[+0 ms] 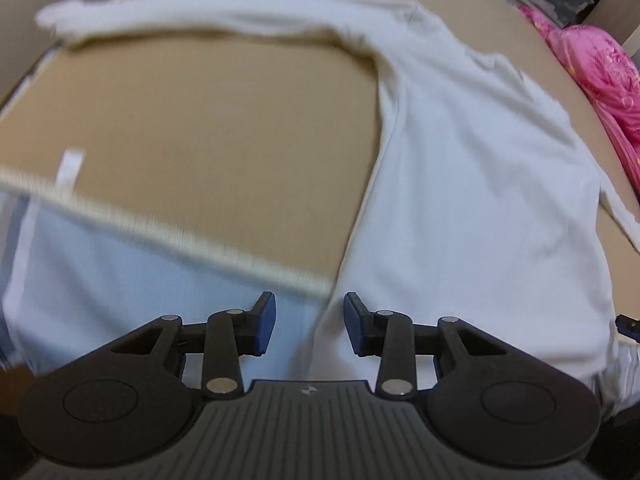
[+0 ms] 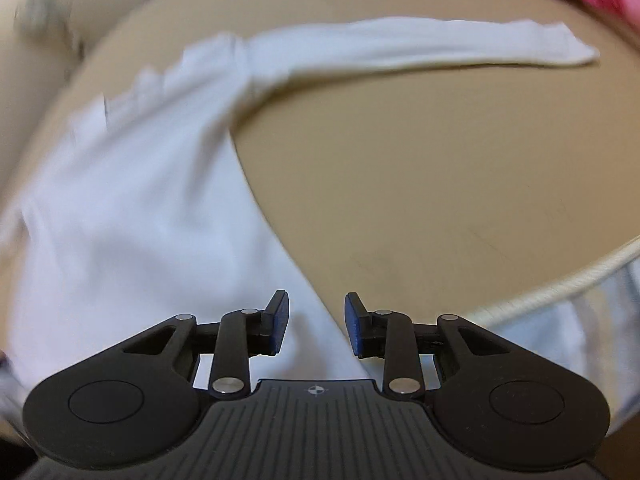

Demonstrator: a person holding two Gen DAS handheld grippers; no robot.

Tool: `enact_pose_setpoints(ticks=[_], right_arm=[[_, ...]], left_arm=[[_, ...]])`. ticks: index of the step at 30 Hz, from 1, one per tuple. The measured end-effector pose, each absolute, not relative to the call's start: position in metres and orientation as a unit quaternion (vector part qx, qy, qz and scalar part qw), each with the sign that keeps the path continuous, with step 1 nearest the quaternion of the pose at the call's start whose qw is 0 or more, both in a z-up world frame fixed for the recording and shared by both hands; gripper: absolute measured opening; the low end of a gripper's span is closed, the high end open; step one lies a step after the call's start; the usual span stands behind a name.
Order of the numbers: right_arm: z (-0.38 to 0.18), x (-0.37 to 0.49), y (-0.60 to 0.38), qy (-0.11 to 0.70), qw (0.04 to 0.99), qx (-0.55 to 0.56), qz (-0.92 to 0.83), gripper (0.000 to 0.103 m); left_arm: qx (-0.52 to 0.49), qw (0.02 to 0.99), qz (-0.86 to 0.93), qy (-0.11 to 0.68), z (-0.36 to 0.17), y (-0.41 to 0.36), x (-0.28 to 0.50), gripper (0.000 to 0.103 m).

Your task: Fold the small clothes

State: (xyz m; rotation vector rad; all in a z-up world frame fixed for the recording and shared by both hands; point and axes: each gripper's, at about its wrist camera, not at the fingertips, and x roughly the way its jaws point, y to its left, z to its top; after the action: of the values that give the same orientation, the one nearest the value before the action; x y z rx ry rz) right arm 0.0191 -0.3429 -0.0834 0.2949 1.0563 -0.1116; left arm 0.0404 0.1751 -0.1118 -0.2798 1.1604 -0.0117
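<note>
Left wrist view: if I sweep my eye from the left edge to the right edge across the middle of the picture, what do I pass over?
White tape strip → bare brown tabletop → white long-sleeved shirt → pink cloth at the far right.

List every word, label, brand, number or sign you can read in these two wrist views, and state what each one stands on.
No readable words or numbers in either view.
Small round crosshair mark, no lettering: on the body of the left tongs and the right tongs.
White tag on the brown table: blurred, nothing legible.
White shirt: no print visible.
</note>
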Motion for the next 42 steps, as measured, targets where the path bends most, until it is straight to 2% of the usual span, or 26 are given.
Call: enact_pose_setpoints(ticks=[2, 4, 5, 6, 7, 8, 9, 12, 15, 18, 23, 26, 29, 31, 32, 33, 34, 37, 39, 40, 42], right_arm=[[-0.089, 0.005, -0.342, 0.502, 0.852, 0.132, -0.062, 0.032], [-0.099, -0.004, -0.341, 0.515, 0.845, 0.133, -0.054, 0.032], [-0.101, -0.008, -0.341, 0.511, 0.847, 0.135, -0.054, 0.033], [-0.101, -0.012, -0.341, 0.507, 0.850, 0.136, -0.053, 0.034], [-0.100, -0.016, -0.337, 0.504, 0.851, 0.135, -0.051, 0.033], [-0.100, -0.019, -0.338, 0.503, 0.852, 0.139, -0.050, 0.024], [-0.100, -0.022, -0.340, 0.501, 0.851, 0.149, -0.046, 0.006], [-0.082, -0.033, -0.348, 0.471, 0.860, 0.190, -0.044, 0.005], [-0.039, -0.067, -0.370, 0.389, 0.872, 0.296, -0.031, 0.005], [-0.013, -0.112, -0.375, 0.351, 0.875, 0.329, -0.047, 0.005], [-0.067, -0.116, -0.369, 0.449, 0.829, 0.317, -0.106, 0.005], [-0.063, -0.113, -0.360, 0.445, 0.845, 0.276, -0.111, 0.005], [-0.073, -0.112, -0.359, 0.474, 0.833, 0.254, -0.129, 0.006], [-0.071, -0.107, -0.354, 0.479, 0.834, 0.215, -0.171, 0.008], [-0.064, -0.108, -0.347, 0.461, 0.846, 0.174, -0.202, 0.014], [-0.058, -0.110, -0.341, 0.442, 0.858, 0.158, -0.206, 0.014], [-0.053, -0.112, -0.336, 0.423, 0.872, 0.159, -0.187, 0.014], [-0.048, -0.105, -0.316, 0.404, 0.899, 0.151, -0.082, 0.020], [-0.064, -0.093, -0.308, 0.445, 0.878, 0.173, -0.026, 0.038], [-0.075, -0.086, -0.305, 0.478, 0.861, 0.177, -0.017, 0.039], [-0.096, -0.080, -0.301, 0.535, 0.832, 0.140, -0.046, 0.036]], left_arm=[[-0.126, 0.819, -0.019, 0.559, -0.117, 0.173, 0.034, 0.042], [-0.119, 0.812, -0.023, 0.571, -0.123, 0.170, 0.031, 0.037], [-0.113, 0.811, -0.022, 0.573, -0.124, 0.167, 0.030, 0.032], [-0.107, 0.814, -0.027, 0.570, -0.125, 0.163, 0.030, 0.017], [-0.104, 0.814, -0.034, 0.570, -0.125, 0.158, 0.030, 0.010], [-0.097, 0.816, -0.037, 0.569, -0.123, 0.153, 0.028, 0.007], [-0.080, 0.821, -0.035, 0.564, -0.120, 0.148, 0.026, 0.006], [-0.097, 0.836, -0.031, 0.540, -0.099, 0.157, 0.016, 0.005], [-0.153, 0.864, -0.053, 0.477, -0.061, 0.178, -0.014, 0.005], [-0.133, 0.874, -0.047, 0.465, -0.053, 0.181, -0.039, 0.005], [-0.102, 0.848, -0.037, 0.519, -0.074, 0.173, -0.035, 0.005], [-0.079, 0.853, -0.047, 0.514, -0.074, 0.165, -0.040, 0.006], [-0.071, 0.835, -0.031, 0.545, -0.090, 0.155, -0.031, 0.007], [-0.058, 0.852, -0.029, 0.520, -0.082, 0.151, -0.032, 0.008], [-0.060, 0.862, -0.038, 0.502, -0.077, 0.151, -0.032, 0.010], [-0.064, 0.871, -0.055, 0.485, -0.071, 0.149, -0.034, 0.016], [-0.065, 0.873, -0.067, 0.478, -0.070, 0.145, -0.035, 0.017], [-0.049, 0.858, -0.079, 0.506, -0.087, 0.130, -0.023, 0.019], [-0.029, 0.824, -0.066, 0.562, -0.113, 0.120, -0.010, 0.019], [-0.018, 0.812, -0.054, 0.581, -0.122, 0.118, -0.006, 0.019], [-0.021, 0.821, -0.031, 0.570, -0.118, 0.120, -0.007, 0.018]])
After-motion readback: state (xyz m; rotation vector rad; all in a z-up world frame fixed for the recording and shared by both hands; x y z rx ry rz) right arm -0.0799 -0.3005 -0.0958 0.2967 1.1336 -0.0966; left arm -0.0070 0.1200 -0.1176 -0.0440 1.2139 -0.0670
